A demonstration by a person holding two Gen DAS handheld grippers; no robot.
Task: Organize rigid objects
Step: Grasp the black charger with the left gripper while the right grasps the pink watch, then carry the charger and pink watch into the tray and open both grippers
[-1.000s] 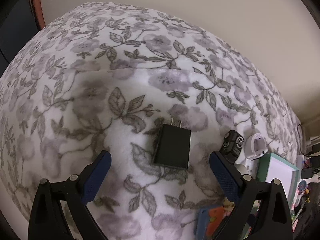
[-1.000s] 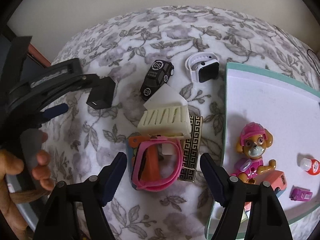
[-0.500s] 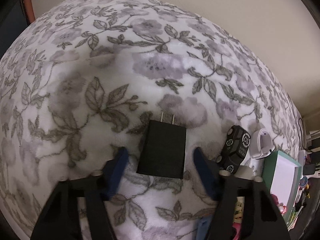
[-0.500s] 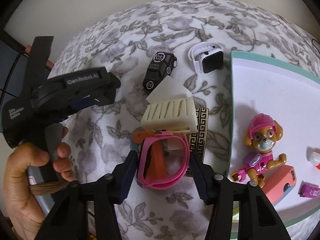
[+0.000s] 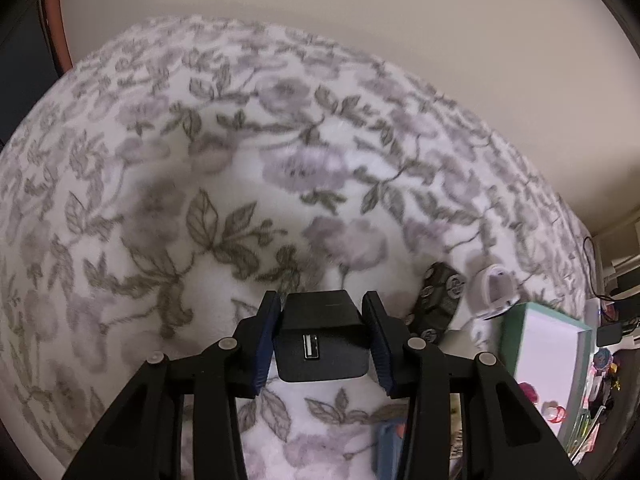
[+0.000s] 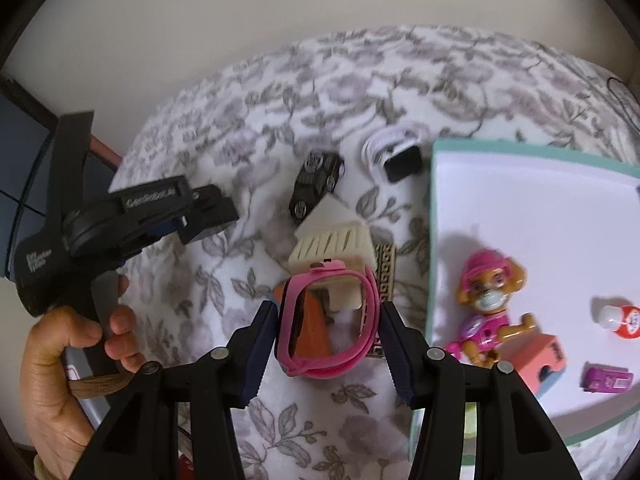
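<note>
A black USB charger (image 5: 320, 340) sits between the blue pads of my left gripper (image 5: 322, 300). The jaws are closing and press on both its sides, and it hangs above the floral blanket (image 5: 200, 180). The right wrist view shows this same charger (image 6: 208, 220) at the left, held in the gripper by a person's hand (image 6: 60, 360). My right gripper (image 6: 328, 316) is shut on a pink looped band (image 6: 320, 370), raised a little over an orange piece (image 6: 316, 332) and a cream ribbed block (image 6: 332, 248).
A black toy car (image 6: 316, 184) and a white smartwatch (image 6: 396, 156) lie further back on the blanket. A black-and-gold patterned card (image 6: 386, 264) lies beside the block. At the right, a teal-rimmed white tray (image 6: 520, 200) holds a pink puppy figure (image 6: 488, 296) and small toys.
My left gripper closed from wide open onto the charger and lifted it off the blanket. My right gripper closed on the pink band and raised it slightly.
</note>
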